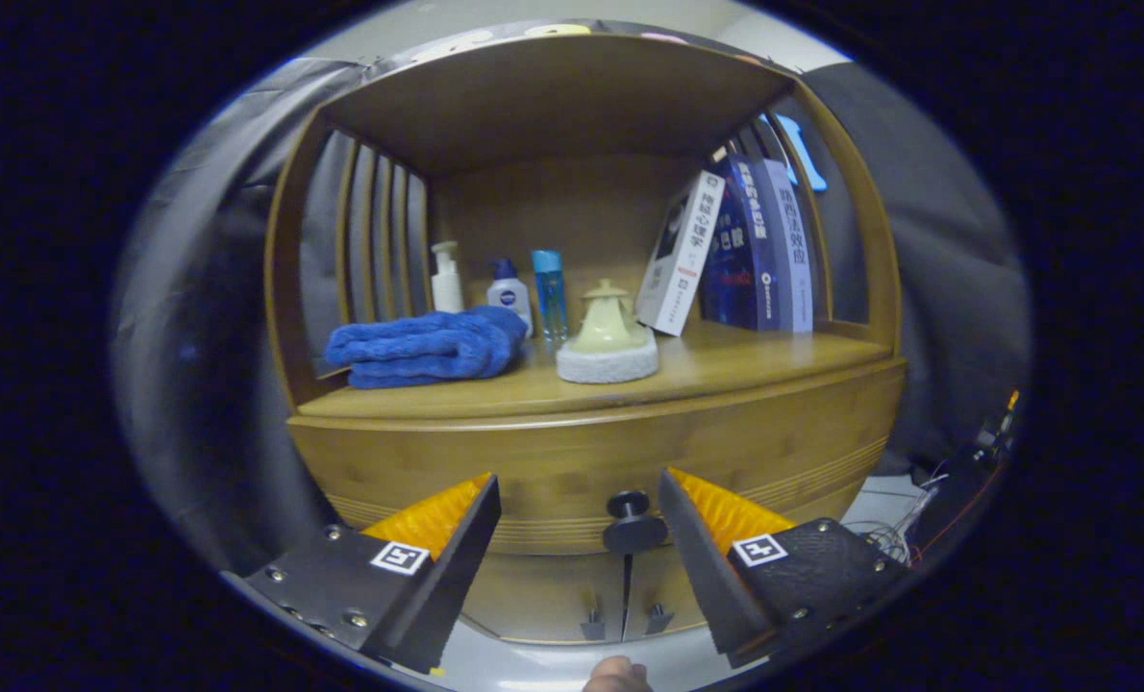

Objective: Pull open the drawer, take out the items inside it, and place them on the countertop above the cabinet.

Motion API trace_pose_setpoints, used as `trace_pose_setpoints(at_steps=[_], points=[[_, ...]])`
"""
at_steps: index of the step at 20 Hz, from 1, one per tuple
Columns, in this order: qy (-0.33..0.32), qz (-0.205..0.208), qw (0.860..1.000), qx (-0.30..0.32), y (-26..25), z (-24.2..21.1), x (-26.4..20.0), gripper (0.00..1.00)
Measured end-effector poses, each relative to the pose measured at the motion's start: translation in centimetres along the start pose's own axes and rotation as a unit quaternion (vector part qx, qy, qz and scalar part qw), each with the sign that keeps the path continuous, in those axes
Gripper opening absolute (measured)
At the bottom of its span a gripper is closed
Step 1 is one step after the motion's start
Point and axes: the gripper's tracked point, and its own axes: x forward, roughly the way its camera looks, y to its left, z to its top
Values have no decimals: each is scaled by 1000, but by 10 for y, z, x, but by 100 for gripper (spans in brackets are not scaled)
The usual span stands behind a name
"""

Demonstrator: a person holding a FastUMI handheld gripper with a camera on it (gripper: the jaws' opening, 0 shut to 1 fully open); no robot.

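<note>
My jaws (pixel 580 538) gape wide, empty, straddling the closed drawer's (pixel 591 466) knob (pixel 629 519); closing off-centre, I risk slipping off it.

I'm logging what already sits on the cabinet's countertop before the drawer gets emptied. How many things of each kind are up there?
Folded blue towel: 1
Bottles: 3, a white pump bottle, a white bottle with a blue cap and a clear blue bottle
Cream bell-shaped piece on a white pad: 1
Upright books: 3
Total: 8
The open gripper flanks the dark drawer knob.
</note>
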Motion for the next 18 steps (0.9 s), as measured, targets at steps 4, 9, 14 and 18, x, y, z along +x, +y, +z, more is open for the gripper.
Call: trace_pose_setpoints(at_steps=[4, 9, 14, 18], points=[[-27, 1, 1000, -13, 13, 14, -60, 99], [-15, 1, 999, 30, 8, 20, -107, 98], [-5, -11, 997, 71, -8, 25, -139, 99], [-10, -4, 997, 73, -6, 41, -165, 99]])
